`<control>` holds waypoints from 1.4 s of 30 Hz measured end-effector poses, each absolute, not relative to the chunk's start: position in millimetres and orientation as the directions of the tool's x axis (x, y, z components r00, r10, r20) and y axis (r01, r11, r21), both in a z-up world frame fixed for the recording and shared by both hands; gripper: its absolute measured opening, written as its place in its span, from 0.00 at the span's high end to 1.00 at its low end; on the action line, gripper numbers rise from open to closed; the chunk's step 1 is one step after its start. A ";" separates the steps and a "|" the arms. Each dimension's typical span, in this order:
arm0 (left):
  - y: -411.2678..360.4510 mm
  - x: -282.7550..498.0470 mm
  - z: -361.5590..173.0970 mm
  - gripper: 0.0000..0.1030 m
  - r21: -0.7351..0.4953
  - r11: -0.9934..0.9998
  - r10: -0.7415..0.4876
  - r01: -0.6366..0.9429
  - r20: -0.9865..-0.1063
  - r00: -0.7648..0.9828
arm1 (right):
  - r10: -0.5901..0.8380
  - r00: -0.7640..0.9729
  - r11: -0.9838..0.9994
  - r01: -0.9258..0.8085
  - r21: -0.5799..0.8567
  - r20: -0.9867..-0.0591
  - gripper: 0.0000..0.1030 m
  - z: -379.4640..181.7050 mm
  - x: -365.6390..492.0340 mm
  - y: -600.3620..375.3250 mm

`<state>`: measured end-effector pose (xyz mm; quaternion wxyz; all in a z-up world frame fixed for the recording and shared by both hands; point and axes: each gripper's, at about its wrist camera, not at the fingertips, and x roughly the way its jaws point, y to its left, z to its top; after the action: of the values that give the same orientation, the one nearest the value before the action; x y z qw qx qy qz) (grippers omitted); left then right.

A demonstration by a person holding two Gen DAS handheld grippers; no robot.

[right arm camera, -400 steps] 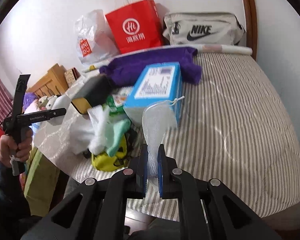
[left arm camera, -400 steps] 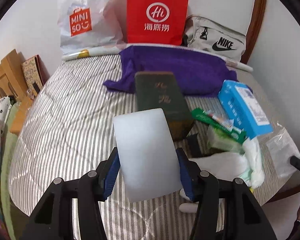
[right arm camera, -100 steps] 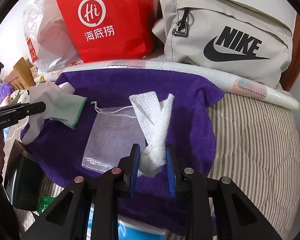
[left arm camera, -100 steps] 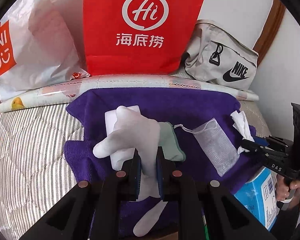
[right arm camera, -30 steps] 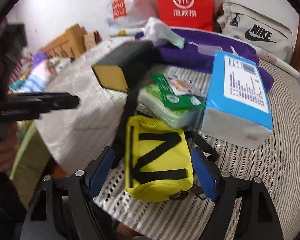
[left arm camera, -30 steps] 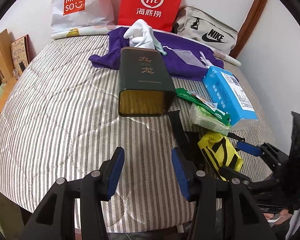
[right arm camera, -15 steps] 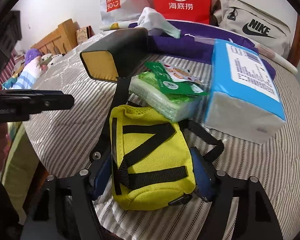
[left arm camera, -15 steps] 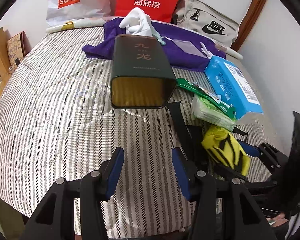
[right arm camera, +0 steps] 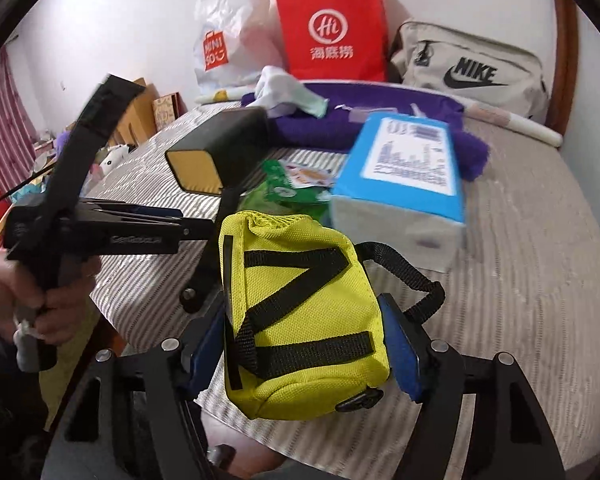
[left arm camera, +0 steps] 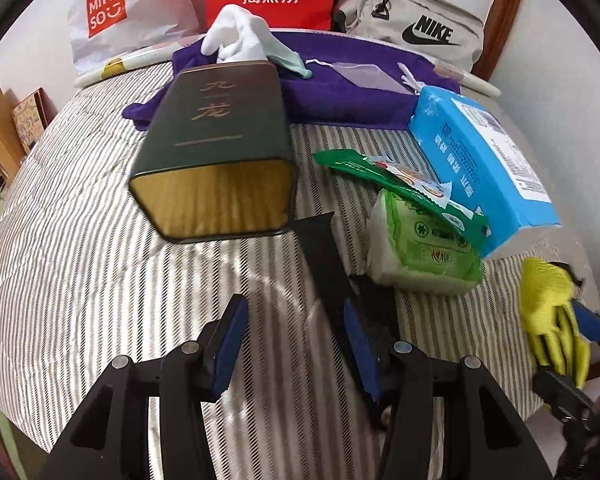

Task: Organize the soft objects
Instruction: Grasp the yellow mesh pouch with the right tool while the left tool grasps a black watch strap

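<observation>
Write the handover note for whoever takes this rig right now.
Right gripper: jaws shut on the yellow pouch, lifted off the bed.
Left gripper: jaws open, empty, over the pouch's black strap.
Done: white glove, mesh bag and white cloth strip lie on the purple towel.
Left: probably carry the pouch to the towel; the green wipes pack and blue tissue pack may follow. The dark tin is hard.

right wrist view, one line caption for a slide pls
Right gripper clamps a yellow pouch above the striped bed, purple towel behind.
</observation>
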<state>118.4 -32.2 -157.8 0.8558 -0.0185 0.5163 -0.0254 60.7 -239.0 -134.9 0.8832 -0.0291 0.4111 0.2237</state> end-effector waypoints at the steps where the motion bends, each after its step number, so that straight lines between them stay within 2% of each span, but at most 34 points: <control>1: -35.3 120.9 -160.2 0.53 -0.045 0.999 -0.046 0.014 -0.882 0.469 | 0.362 0.569 0.904 -0.408 0.129 -0.738 0.31 -135.7 61.1 -245.0; 6: -41.3 128.7 -161.2 0.52 -0.018 1.000 -0.008 -0.015 -0.872 0.490 | 0.335 0.577 0.926 -0.349 0.146 -0.745 0.31 -144.6 68.4 -268.5; 11: -53.4 130.1 -161.4 0.50 0.068 0.998 0.055 0.007 -0.862 0.505 | 0.346 0.570 0.925 -0.338 0.171 -0.745 0.31 -149.3 72.2 -272.0; 15: -46.5 121.9 -162.8 0.49 0.031 0.999 0.009 0.037 -0.871 0.491 | 0.361 0.561 0.919 -0.351 0.181 -0.745 0.31 -152.2 72.8 -267.9; 20: -43.0 116.3 -162.3 0.47 0.028 0.998 0.000 0.051 -0.880 0.475 | 0.365 0.557 0.916 -0.358 0.181 -0.746 0.31 -153.4 73.0 -266.6; 22: -46.3 119.8 -162.6 0.43 0.035 0.998 0.009 0.046 -0.883 0.469 | 0.369 0.552 0.915 -0.358 0.188 -0.748 0.31 -153.9 73.7 -266.8; 27: -57.7 124.4 -164.1 0.43 0.040 0.997 0.001 0.069 -0.868 0.496 | 0.374 0.545 0.911 -0.366 0.188 -0.750 0.31 -154.3 73.1 -263.4; 29: -55.4 120.0 -163.9 0.47 0.037 0.995 -0.018 0.098 -0.862 0.507 | 0.371 0.548 0.912 -0.368 0.182 -0.750 0.31 -153.1 71.8 -263.3; 31: -50.6 113.6 -162.3 0.60 0.044 0.992 -0.021 0.115 -0.862 0.507 | 0.371 0.551 0.912 -0.368 0.182 -0.748 0.31 -152.0 71.3 -264.8; 36: -32.3 96.6 -159.4 0.77 0.048 0.987 -0.034 0.150 -0.866 0.499 | 0.370 0.551 0.914 -0.359 0.188 -0.748 0.31 -153.4 72.6 -268.2; 39: -20.7 95.3 -157.9 0.78 0.024 0.989 -0.050 0.144 -0.871 0.489 | 0.374 0.549 0.912 -0.365 0.188 -0.748 0.31 -153.4 72.1 -266.7; 42: -17.8 97.8 -158.0 0.75 0.018 0.990 -0.049 0.137 -0.879 0.473 | 0.377 0.548 0.910 -0.371 0.187 -0.746 0.31 -152.3 70.9 -264.8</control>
<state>97.8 -17.8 -158.0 0.8572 0.0428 0.5102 -0.0543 70.9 -264.8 -152.3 0.8799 0.0034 0.4249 0.2126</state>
